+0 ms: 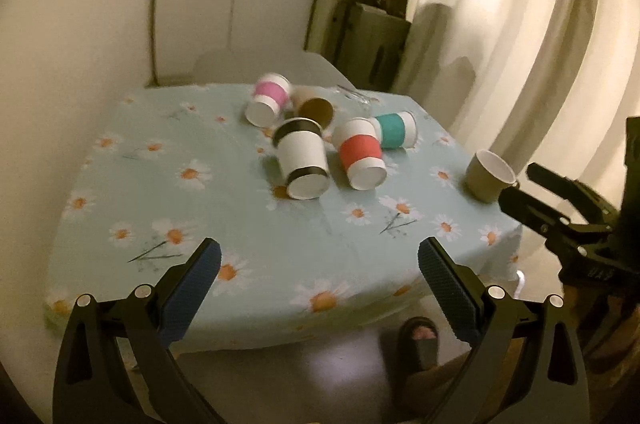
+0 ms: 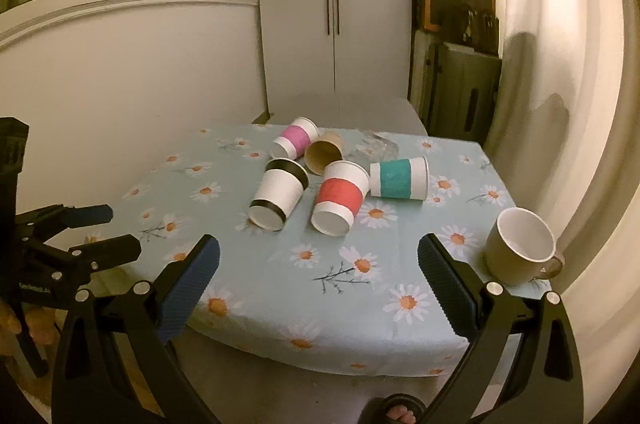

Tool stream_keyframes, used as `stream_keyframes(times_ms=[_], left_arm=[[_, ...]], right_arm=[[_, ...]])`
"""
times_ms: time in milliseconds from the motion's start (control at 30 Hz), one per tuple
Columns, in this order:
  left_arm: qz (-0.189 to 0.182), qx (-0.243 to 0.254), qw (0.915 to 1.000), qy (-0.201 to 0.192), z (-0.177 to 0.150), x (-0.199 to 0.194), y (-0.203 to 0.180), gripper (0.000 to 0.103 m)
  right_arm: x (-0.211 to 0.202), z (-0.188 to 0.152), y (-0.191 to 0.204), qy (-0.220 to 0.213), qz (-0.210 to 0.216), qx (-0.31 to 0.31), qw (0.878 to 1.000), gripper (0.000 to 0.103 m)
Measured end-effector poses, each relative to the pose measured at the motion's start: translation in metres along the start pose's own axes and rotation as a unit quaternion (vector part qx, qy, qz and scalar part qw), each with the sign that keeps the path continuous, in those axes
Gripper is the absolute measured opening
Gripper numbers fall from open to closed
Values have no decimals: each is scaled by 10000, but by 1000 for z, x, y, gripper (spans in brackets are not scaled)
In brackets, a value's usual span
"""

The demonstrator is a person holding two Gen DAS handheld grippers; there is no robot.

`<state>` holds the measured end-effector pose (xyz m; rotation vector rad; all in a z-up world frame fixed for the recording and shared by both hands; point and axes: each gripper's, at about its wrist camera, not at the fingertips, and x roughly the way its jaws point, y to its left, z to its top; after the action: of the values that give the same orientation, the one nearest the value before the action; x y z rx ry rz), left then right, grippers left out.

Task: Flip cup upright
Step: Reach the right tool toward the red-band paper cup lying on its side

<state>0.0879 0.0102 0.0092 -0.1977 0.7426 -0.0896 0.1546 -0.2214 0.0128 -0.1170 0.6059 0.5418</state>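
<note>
Approach with both hand-held grippers, left (image 1: 319,264) and right (image 2: 319,262), spread wide and empty: across toppled black-banded white paper cup (image 2: 278,194) mid-wall, lightly, then rotated upright on daisy-print tabletop (image 2: 280,264).

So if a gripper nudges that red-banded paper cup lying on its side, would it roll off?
The red-banded paper cup would probably roll, curving since it tapers. Being thin paper, it likely shifts easily and may dent if squeezed. The black-banded cup beside it might stop it.
</note>
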Motion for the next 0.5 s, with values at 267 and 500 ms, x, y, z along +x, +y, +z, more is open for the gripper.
stream_keyframes(times_ms=[267, 500], left_arm=[[-237, -641, 9949, 747, 48, 74, 21, 96], [-415, -950, 9868, 1242, 67, 124, 31, 96]], right_arm=[[93, 44, -55, 1332, 606, 838, 9857, 98], [198, 65, -82, 2464, 1076, 1540, 9508, 96]])
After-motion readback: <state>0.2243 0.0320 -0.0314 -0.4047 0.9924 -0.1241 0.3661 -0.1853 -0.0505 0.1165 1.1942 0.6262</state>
